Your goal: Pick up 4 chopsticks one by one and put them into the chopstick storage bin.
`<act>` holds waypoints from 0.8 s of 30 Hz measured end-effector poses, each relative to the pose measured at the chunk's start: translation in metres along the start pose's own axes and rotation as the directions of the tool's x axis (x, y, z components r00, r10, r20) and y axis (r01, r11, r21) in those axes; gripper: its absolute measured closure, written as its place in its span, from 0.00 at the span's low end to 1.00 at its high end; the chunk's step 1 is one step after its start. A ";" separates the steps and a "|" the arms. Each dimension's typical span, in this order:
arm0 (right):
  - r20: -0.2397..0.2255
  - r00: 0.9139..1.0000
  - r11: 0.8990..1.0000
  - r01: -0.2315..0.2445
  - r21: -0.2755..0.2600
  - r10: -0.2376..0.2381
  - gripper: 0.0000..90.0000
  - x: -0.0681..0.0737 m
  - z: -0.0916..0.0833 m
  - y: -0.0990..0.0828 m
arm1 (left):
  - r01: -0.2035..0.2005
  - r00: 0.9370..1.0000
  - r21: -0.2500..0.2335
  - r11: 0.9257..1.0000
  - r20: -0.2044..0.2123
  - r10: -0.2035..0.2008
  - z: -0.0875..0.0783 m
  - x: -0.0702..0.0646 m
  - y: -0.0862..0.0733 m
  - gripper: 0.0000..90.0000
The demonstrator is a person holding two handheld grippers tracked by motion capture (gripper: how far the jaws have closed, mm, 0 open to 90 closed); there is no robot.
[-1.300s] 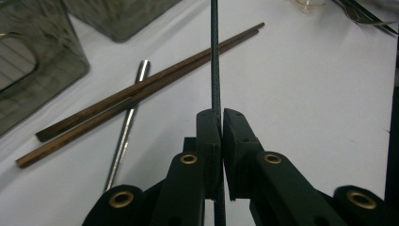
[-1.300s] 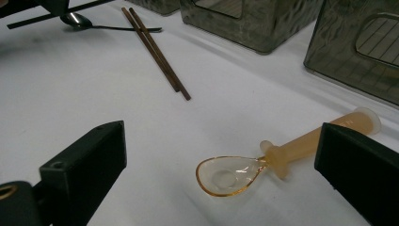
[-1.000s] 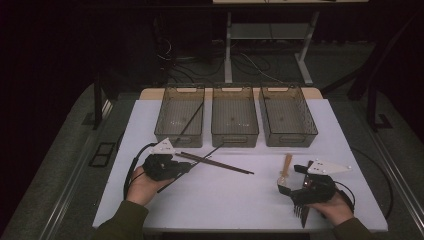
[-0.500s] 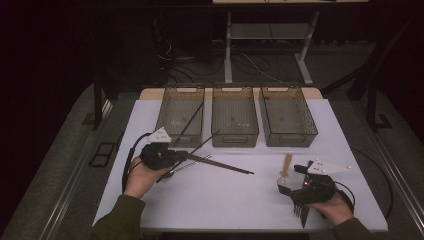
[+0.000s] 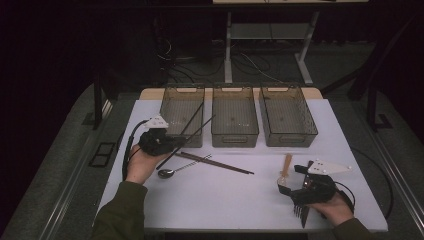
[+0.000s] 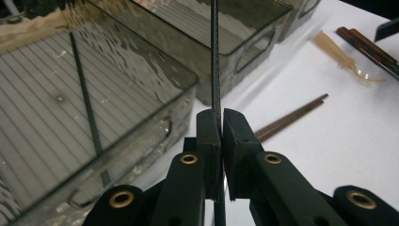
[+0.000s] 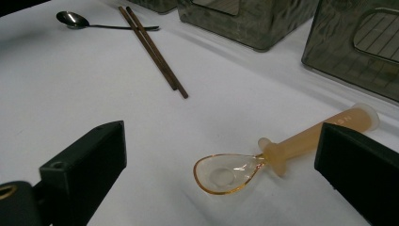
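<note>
Thin black chopstick (image 5: 186, 141) is angling up-right from L gripper (image 5: 167, 143), jaws pinching it tight, tip reaching over smoky clear plastic left bin (image 5: 181, 120). R gripper (image 5: 296, 187), wide open and holding nothing, is sitting well right of bin.

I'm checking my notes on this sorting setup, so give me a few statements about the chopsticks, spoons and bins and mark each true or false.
1. The left gripper is shut on a black chopstick. True.
2. The right gripper is clamped on the amber spoon. False: its jaws stand open on either side of the spoon, which lies on the table.
3. One black chopstick is already in the left bin. True.
4. The brown chopsticks are in the middle bin. False: they lie on the table.
5. The metal spoon lies on the table. True.
</note>
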State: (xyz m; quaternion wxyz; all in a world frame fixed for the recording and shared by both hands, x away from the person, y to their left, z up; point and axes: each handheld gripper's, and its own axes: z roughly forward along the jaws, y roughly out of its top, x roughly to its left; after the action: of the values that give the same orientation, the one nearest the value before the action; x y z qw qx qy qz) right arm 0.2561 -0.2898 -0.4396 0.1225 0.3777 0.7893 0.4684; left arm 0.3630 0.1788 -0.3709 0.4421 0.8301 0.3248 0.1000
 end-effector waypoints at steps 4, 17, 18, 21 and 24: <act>0.001 1.000 1.000 0.000 -0.006 0.000 0.03 0.000 -0.001 0.000 | 0.015 1.000 -0.017 1.000 -0.014 -0.015 0.001 0.007 0.007 0.96; 0.002 1.000 1.000 -0.002 -0.006 0.002 0.03 0.001 -0.002 0.000 | 0.040 0.997 -0.048 0.998 -0.059 -0.043 0.005 0.027 0.038 0.96; 0.001 1.000 1.000 -0.001 -0.007 0.001 0.03 0.001 -0.002 0.000 | 0.046 0.997 -0.049 0.998 -0.064 -0.049 0.006 0.028 0.040 0.96; -0.001 1.000 1.000 0.000 -0.003 0.000 0.03 0.001 -0.001 0.000 | 0.052 0.995 -0.048 0.997 -0.079 -0.056 0.009 0.033 0.047 0.96; -0.003 1.000 1.000 0.001 -0.003 -0.001 0.03 0.002 -0.001 0.000 | 0.070 0.993 -0.055 0.996 -0.092 -0.075 0.011 0.039 0.052 0.96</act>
State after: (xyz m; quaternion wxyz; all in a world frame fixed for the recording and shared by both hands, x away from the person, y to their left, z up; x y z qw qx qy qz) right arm 0.2546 -0.2892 -0.4393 0.1222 0.3763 0.7890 0.4701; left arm 0.4220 0.1749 -0.3407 0.4511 0.8004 0.3724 0.1312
